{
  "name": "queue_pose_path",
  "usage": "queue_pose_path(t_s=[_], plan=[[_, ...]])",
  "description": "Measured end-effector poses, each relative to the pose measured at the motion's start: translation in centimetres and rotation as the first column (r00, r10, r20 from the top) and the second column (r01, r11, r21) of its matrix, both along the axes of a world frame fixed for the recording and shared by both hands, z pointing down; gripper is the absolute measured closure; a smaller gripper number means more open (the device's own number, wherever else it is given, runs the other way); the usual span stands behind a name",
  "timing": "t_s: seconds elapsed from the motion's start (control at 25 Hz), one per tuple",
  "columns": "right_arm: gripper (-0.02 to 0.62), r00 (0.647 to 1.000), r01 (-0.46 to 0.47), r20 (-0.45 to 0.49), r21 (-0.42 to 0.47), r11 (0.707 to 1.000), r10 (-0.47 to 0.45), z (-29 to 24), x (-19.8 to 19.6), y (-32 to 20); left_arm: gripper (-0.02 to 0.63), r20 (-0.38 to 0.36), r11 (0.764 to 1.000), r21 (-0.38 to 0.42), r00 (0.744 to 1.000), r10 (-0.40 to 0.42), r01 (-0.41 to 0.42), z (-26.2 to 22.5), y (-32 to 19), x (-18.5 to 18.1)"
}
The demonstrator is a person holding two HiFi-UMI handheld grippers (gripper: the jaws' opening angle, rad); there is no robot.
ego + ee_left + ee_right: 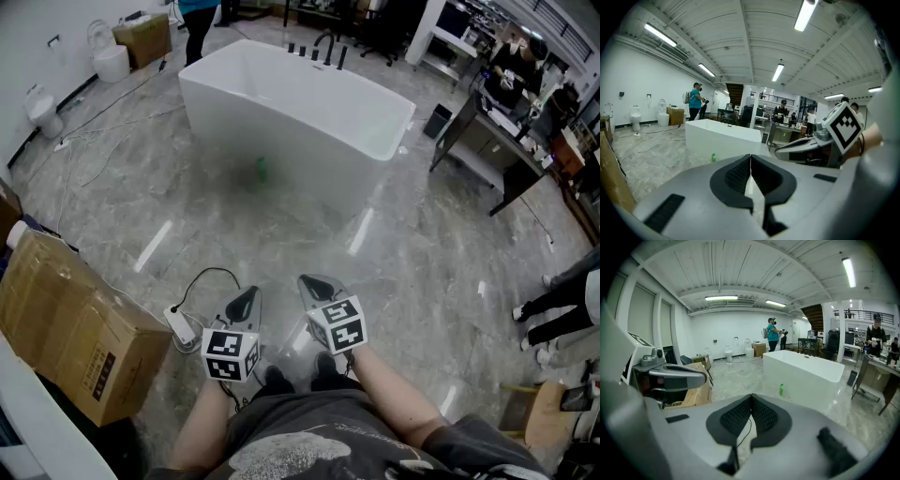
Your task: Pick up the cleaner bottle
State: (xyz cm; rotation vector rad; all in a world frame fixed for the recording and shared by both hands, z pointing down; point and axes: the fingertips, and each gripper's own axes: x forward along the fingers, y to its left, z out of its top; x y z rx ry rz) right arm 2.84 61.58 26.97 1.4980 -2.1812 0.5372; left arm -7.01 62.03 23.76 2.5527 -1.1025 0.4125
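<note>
A small green cleaner bottle stands upright on the marble floor, right against the near side of the white bathtub. It also shows as a tiny green bottle in the left gripper view and as the bottle in the right gripper view. My left gripper and right gripper are held side by side close to my body, far short of the bottle. Both are shut with nothing between the jaws.
A cardboard box lies at my left, with a power strip and its cable on the floor beside it. A desk stands right of the tub. A person stands beyond the tub; toilets line the far wall.
</note>
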Motion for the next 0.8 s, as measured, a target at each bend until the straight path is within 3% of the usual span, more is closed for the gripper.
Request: queue_pose_path(t_s=[0.56, 0.8], plan=[[0.572, 0.999, -0.008, -0.037, -0.001, 1.0, 0.008, 0.7, -0.9, 1.4, 0.591, -0.009, 0.999, -0.018, 1.0, 0.028, -0.028, 1.1, 1.5, -1.6], [0.571, 0.996, -0.089, 0.033, 0.024, 0.996, 0.088, 0.1, 0.4, 2.2, 0.591, -0.056, 0.998, -0.055, 0.998, -0.011, 0.008, 1.4, 1.0, -2.5]])
